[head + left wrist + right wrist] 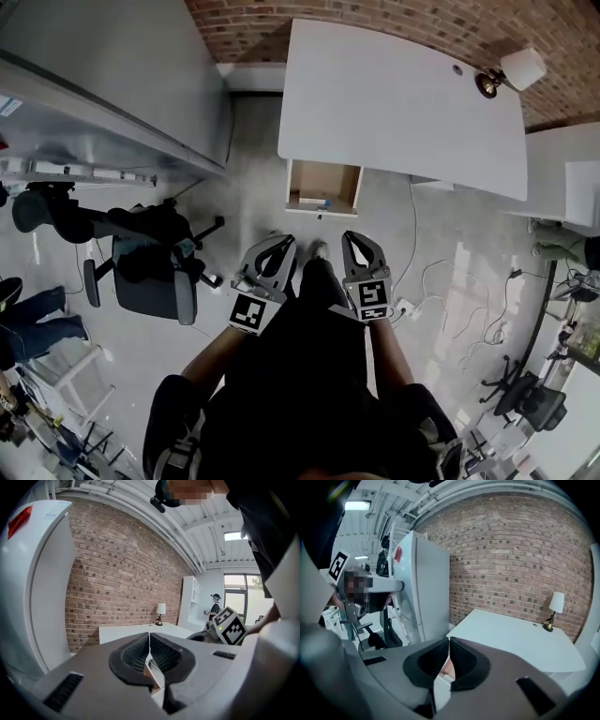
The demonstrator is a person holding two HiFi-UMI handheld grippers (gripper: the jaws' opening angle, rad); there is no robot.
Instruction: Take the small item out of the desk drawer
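Note:
A white desk (394,94) stands ahead by the brick wall. Its wooden drawer (323,187) is pulled open toward me, and a small blue item (326,202) lies at its front edge. Both grippers are held close to my body, well short of the drawer. The left gripper (284,242) is shut, its ribbed pads meeting with nothing between them (149,638). Likewise the right gripper (352,238) is shut and empty (448,642). The desk top (520,639) shows in the right gripper view, and the desk (126,632) also shows in the left gripper view.
A table lamp (511,73) stands on the desk's far right corner. A black office chair (150,267) is at my left. A tall white cabinet (112,75) fills the upper left. Cables and a power strip (405,307) lie on the floor at the right.

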